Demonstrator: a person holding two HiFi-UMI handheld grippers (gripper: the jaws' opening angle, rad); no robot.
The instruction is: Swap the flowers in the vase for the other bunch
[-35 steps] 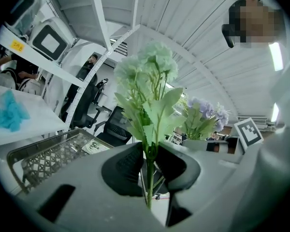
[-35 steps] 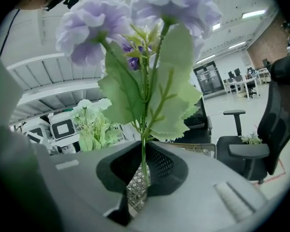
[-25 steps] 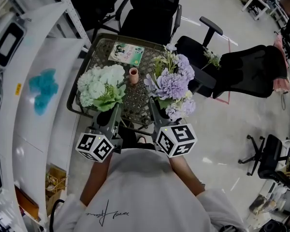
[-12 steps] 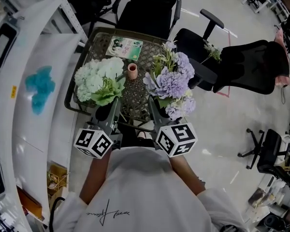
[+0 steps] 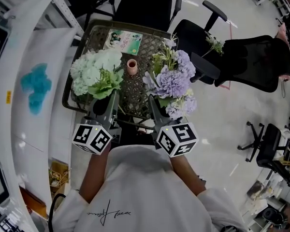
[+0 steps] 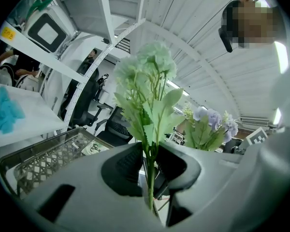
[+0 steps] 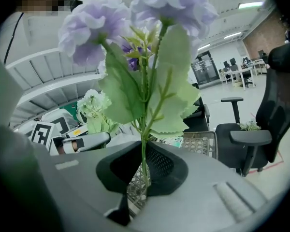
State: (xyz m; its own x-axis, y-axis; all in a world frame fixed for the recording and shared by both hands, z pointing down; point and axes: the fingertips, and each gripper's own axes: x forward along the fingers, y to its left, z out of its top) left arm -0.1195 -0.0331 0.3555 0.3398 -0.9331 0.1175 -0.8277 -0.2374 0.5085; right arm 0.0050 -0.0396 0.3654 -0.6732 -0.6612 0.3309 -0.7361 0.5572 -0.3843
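**Flower swap: both bunches in hand, vase empty**

Left gripper [image 6: 149,170]: jaws pinched on the stems of the pale green bunch [image 5: 94,74], held over the left of the mesh table [image 5: 135,95]; right gripper [image 7: 143,168]: jaws pinched on the stem of the lilac bunch [image 5: 173,83], held over the table's right edge; pink vase [image 5: 131,66]: upright between the two bunches, apparently empty; judged progress: removal done, insertion not yet; which bunch came out cannot be told; remaining: one bunch into the vase, the other laid down.

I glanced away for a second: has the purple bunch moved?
Yes, slightly: against the vase, the purple bunch has shifted down the picture, toward the person.
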